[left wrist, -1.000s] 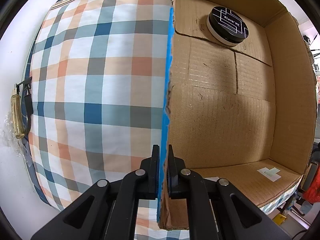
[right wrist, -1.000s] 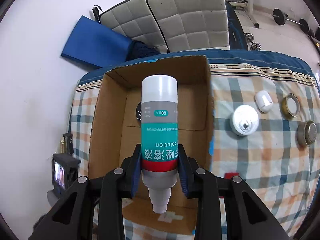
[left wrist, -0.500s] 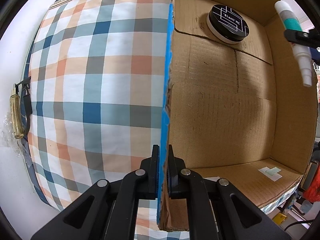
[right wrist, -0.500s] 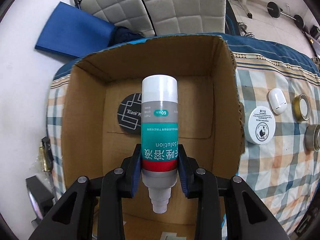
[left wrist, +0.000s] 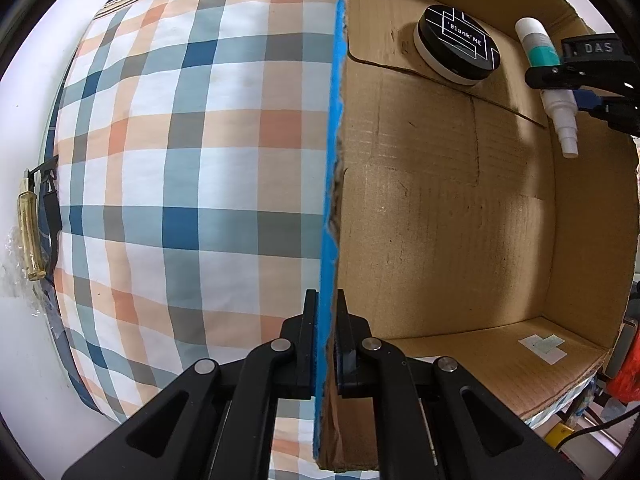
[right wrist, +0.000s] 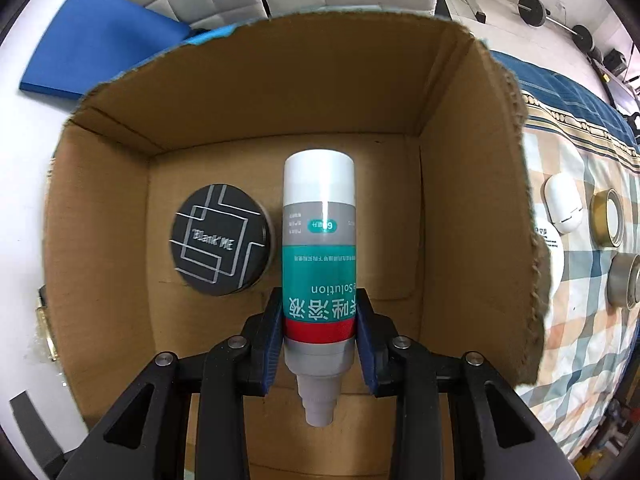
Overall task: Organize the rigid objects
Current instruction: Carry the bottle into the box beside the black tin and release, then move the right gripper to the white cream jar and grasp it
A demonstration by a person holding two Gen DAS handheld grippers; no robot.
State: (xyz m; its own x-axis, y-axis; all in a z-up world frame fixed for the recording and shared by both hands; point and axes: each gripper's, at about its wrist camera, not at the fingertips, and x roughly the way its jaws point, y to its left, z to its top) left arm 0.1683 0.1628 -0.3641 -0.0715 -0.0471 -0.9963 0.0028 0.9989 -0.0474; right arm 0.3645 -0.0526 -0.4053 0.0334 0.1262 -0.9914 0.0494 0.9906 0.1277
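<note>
Left gripper [left wrist: 325, 304]: at the bottom centre of the left wrist view, clamped on the blue-edged wall of the cardboard box [left wrist: 334, 152], one finger outside, one inside.
Right gripper [right wrist: 319, 312]: at the bottom centre of the right wrist view, clenched around the solution bottle [right wrist: 319, 256] at its red band, low on the body.
Solution bottle: held above the open box, not touching the floor; in the left wrist view it shows at the upper right [left wrist: 540, 46], just inside the right wall.
Bottle axis: its long axis runs up and down the right wrist frame; the stepped white nozzle points to the bottom edge, the flat white end to the far wall.
Box contents: a round black tin [right wrist: 220, 240] marked "Blank ME" lies flat on the floor, left of the bottle.
Outside the box: on the plaid cloth [right wrist: 592, 320] at the right edge, a white case [right wrist: 564, 204] and a roll of gold tape [right wrist: 608, 218].
</note>
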